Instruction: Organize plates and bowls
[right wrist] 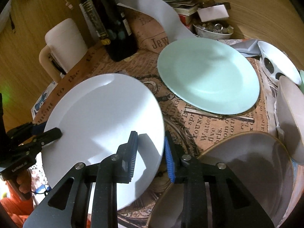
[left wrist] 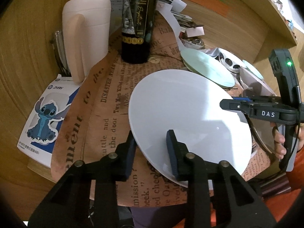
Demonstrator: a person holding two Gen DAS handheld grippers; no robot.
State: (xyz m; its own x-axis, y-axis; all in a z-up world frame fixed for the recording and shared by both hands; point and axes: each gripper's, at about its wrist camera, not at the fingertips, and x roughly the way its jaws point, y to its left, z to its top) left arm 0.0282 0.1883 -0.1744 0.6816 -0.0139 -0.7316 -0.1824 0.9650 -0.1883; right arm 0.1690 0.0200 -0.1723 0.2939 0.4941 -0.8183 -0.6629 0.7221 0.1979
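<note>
white plate tilted, near wine bottle, straddled at opposite rims by left claw and right claw, both part-open, neither clamped. risk: plate slips, strikes mint plate beyond it.

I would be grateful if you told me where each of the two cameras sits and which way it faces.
Left wrist: on the left gripper, looking forward over its fingers, which straddle the near rim of the white plate; the right gripper and fingers of the hand holding it show at right.
Right wrist: on the right gripper, looking across the same white plate towards the green plate; the left gripper enters at left.
Shared: white plate, green plate, dark bottle, newspaper-print cloth.
</note>
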